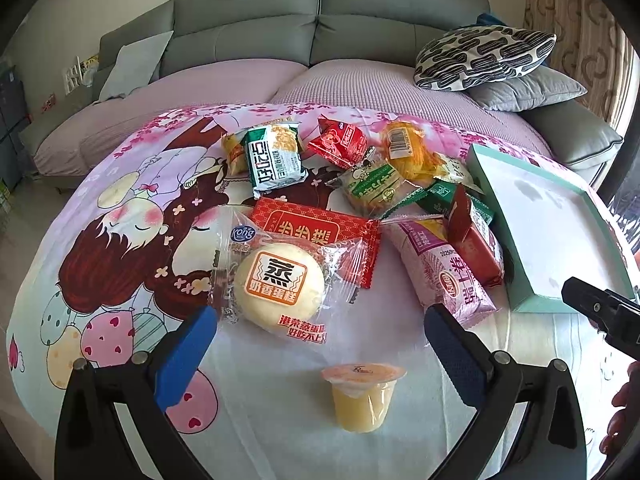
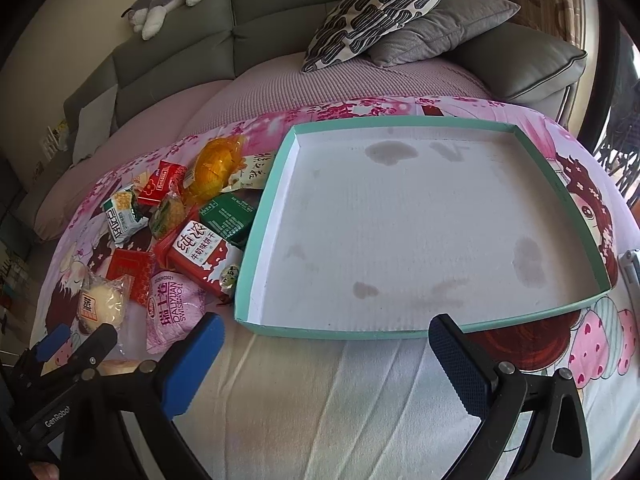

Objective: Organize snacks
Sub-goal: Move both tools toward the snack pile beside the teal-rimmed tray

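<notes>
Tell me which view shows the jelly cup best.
The left wrist view: the jelly cup stands whole and upright, near and unobstructed, between the open left gripper fingers. In the right wrist view only a sliver of it shows behind the left gripper.

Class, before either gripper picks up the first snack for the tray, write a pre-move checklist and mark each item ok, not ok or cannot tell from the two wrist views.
1. Left gripper open and holding nothing: ok.
2. Right gripper open and holding nothing: ok.
3. Tray has room: ok; nothing lies in it, only stains on its floor.
4. A snack is easy to reach: ok; the jelly cup stands upright and alone, and the steamed cake lies just ahead of the left fingers.
5. Snacks unstacked: not ok; the far packets overlap in a pile.
6. Tray sits flat on the cloth: cannot tell.
</notes>
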